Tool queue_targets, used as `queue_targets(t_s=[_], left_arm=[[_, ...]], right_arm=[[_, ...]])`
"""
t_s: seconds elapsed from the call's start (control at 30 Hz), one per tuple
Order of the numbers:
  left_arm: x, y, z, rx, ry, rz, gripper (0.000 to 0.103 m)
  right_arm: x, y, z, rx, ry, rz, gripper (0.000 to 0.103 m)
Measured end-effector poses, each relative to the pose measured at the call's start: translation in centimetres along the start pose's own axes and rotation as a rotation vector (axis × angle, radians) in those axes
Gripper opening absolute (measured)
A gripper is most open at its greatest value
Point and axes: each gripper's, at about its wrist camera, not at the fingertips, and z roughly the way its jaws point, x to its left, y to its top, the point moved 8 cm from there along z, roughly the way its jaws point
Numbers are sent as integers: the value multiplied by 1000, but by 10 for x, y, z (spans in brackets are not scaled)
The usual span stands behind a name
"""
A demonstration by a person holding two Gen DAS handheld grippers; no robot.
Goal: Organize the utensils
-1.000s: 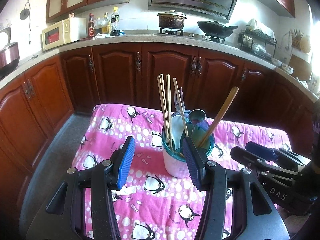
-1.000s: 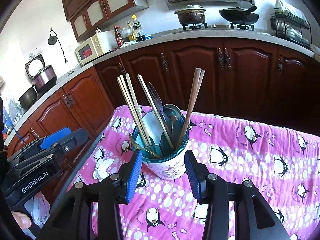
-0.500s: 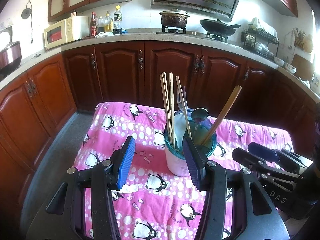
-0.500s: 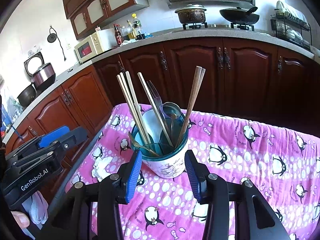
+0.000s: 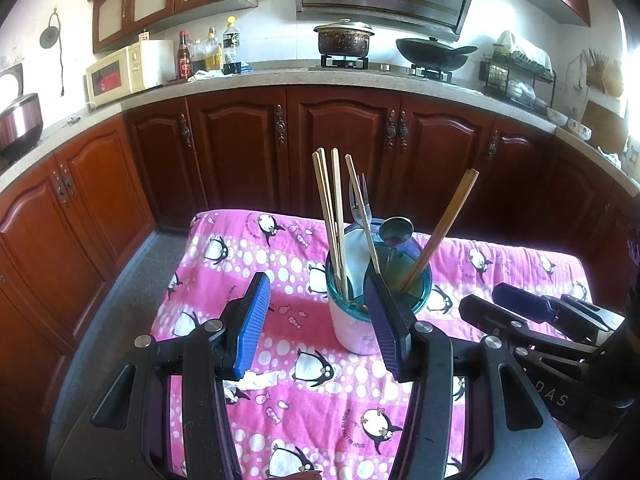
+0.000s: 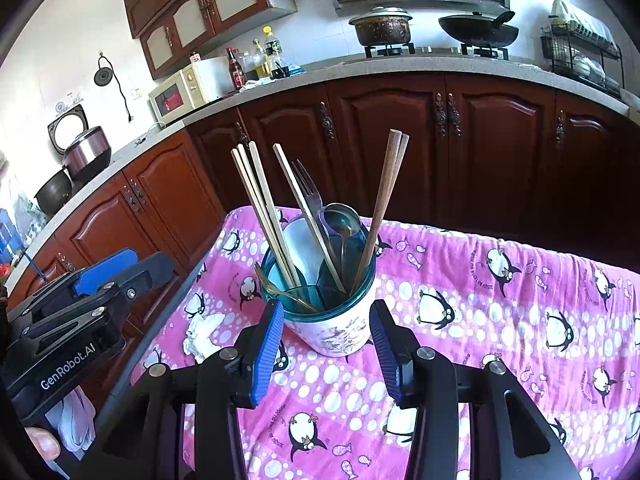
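Note:
A white utensil holder with a teal rim (image 5: 352, 332) (image 6: 340, 332) stands on the pink penguin cloth (image 5: 240, 240) (image 6: 520, 320). In it stand pale chopsticks (image 6: 260, 208), dark wooden chopsticks (image 6: 384, 200), a metal fork (image 6: 310, 196), a metal spoon (image 6: 342, 218) and a gold-coloured utensil (image 6: 280, 292) leaning low on the rim. My left gripper (image 5: 316, 320) hangs open in front of the holder and a little to its left, nothing between its blue pads. My right gripper (image 6: 326, 344) is open just short of the holder, its pads apart from the wall. From the left wrist the right gripper (image 5: 482, 298) shows beside the holder, and from the right wrist the left gripper (image 6: 148, 260) shows off to the left.
A crumpled white tissue (image 5: 256, 380) (image 6: 204, 332) lies on the cloth near its left edge. Beyond the table run dark wooden cabinets (image 5: 340, 152) under a counter with a microwave (image 5: 120, 76), bottles, a pot and a wok. Grey floor (image 5: 120, 292) lies to the left.

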Motion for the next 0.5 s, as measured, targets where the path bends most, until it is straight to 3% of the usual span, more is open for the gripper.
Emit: queue_targets(t_s=[0.5], left_arm=[[-2, -1, 0, 4, 3, 5, 49]], right_arm=[[0, -2, 1, 4, 4, 3, 43]])
